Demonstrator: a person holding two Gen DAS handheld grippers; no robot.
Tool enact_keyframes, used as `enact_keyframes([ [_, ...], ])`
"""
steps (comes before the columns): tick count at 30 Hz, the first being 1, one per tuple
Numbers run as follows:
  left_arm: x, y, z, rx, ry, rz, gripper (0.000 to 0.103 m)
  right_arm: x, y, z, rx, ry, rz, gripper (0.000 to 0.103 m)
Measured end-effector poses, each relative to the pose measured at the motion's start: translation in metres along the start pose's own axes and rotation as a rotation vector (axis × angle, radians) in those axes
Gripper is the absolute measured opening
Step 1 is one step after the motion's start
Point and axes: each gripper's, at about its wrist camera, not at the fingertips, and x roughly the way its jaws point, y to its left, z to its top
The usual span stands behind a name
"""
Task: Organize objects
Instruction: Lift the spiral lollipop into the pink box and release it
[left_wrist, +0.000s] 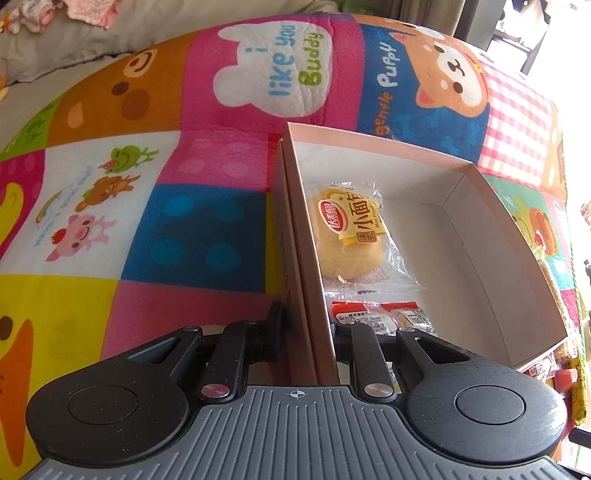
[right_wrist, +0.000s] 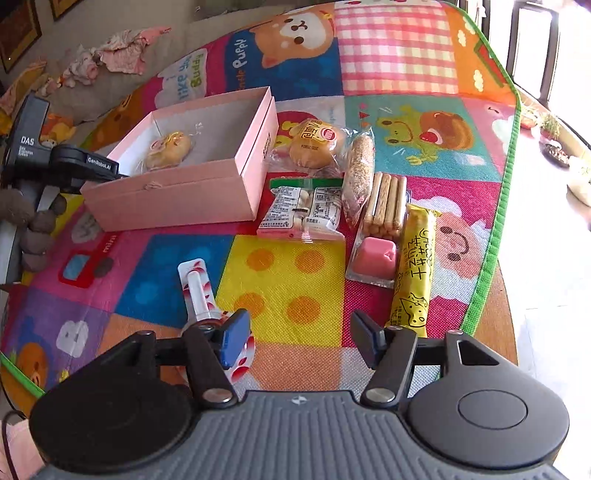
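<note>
With the left gripper (left_wrist: 306, 328) pinching the pink box (right_wrist: 207, 184) wall, the spread, empty right gripper (right_wrist: 300, 334) should probably pick another snack, perhaps the near white packet (right_wrist: 201, 291).

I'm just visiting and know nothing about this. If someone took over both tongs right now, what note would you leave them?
Left tongs: clamped on the pink box's near wall, steadying it.
Right tongs: open, holding nothing, above the mat.
Done: one wrapped bun and a red-topped packet lie in the box.
Left: on the mat beside the box, a second bun, green-topped packet, sesame bar, biscuit sticks, pink cube, yellow bar; a red-and-white sachet lies near the right tongs.
</note>
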Motion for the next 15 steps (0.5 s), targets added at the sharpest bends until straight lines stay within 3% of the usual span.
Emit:
enact_keyframes([
  [4, 0.000, 0.000, 0.000, 0.003, 0.002, 0.001, 0.020, 0.004, 0.009, -0.002, 0.021, -0.022, 0.007, 0.069],
  [8, 0.000, 0.000, -0.001, 0.005, 0.002, 0.002, 0.020, 0.005, 0.025, -0.004, 0.008, -0.031, 0.079, 0.072],
  [15, -0.001, 0.000, -0.001, 0.007, 0.002, 0.002, 0.020, 0.012, 0.041, -0.012, -0.032, -0.010, 0.071, 0.079],
])
